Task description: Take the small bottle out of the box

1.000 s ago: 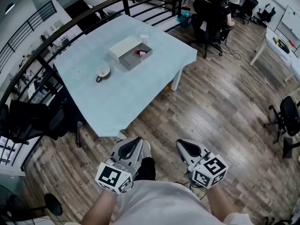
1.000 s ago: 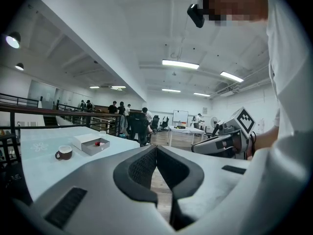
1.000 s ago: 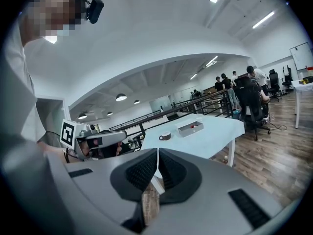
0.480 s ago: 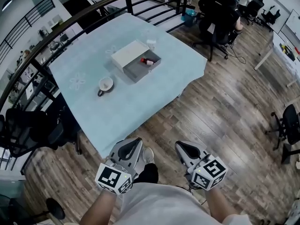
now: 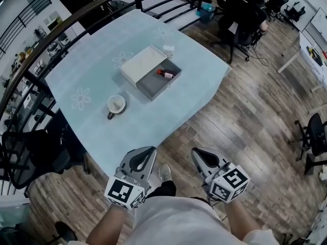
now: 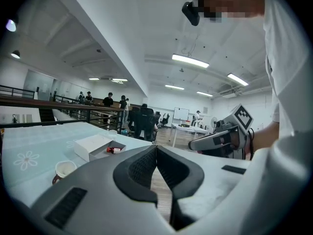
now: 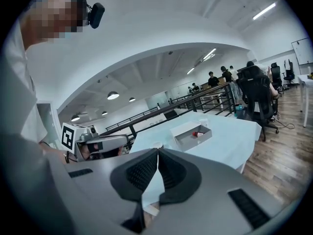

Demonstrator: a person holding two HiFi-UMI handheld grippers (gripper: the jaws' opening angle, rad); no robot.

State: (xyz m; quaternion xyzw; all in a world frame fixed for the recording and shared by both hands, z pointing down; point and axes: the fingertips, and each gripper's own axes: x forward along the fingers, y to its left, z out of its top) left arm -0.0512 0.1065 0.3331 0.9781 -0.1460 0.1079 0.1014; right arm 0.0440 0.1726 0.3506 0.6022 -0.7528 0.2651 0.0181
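Grey open box (image 5: 156, 89) on the pale-blue surface (image 5: 133, 129) cradling the small bottle (image 5: 167, 74), well apart from left tongs (image 5: 146, 152) and right tongs (image 5: 200, 153) (both pressed together, empty, presumably for want of reach).

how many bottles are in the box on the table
1: a small reddish bottle lies on its side in the open grey box, towards its far right end. The rest of the box floor shows bare, so no other seems hidden.
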